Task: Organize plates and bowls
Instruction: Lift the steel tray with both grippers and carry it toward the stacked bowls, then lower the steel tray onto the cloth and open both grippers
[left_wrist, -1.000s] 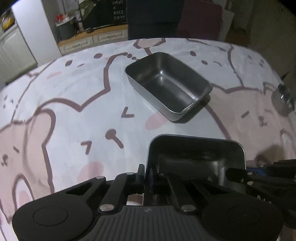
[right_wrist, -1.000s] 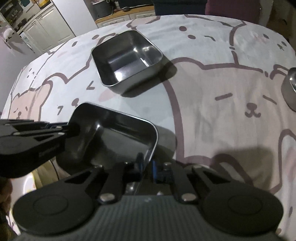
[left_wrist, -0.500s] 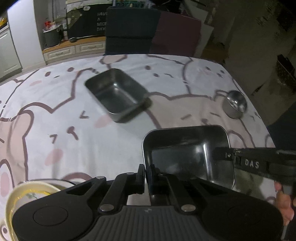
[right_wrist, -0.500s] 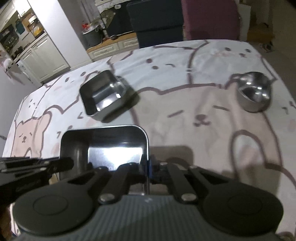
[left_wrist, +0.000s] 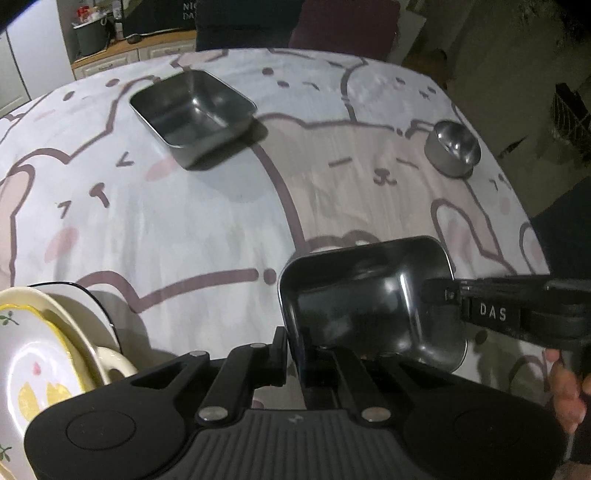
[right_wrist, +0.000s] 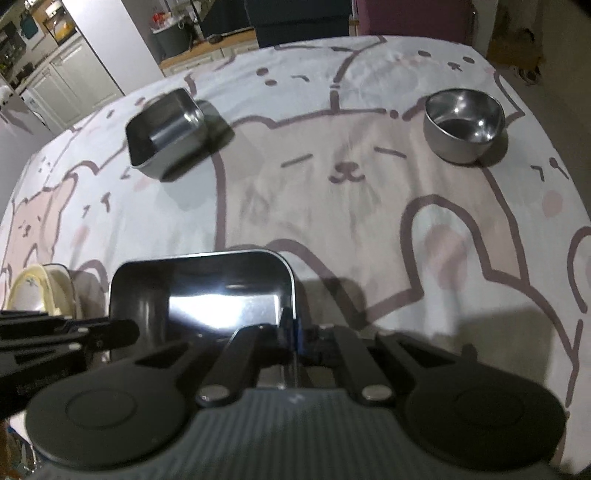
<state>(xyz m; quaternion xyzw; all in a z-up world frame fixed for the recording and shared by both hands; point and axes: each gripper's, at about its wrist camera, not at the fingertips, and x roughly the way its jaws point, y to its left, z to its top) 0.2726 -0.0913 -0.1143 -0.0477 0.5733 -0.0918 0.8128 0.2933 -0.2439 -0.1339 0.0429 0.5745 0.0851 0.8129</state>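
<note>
I am holding one rectangular steel tray (left_wrist: 369, 306) between both hands, lifted clear of the counter (left_wrist: 207, 229) with its bear-print cloth. Going left to right: at the near left edge a stack of cream plates (left_wrist: 44, 354) is leaning, just beside the left tongs (left_wrist: 295, 343), which are clenching the tray's near-left rim. The right tongs (right_wrist: 293, 332) are clenching the tray's opposite short rim, so the tray's long axis is running across, from one hand to the other. Further back and left of centre, a second steel tray (left_wrist: 192, 110) is sitting on the cloth, angled diagonally and well apart from the one I am carrying. Far right, a round steel bowl (right_wrist: 463, 125) is standing alone. If I am nesting the trays, I judge the target lies ahead and to the left, nearer my left hand, and the carried tray needs turning to match that diagonal.
</note>
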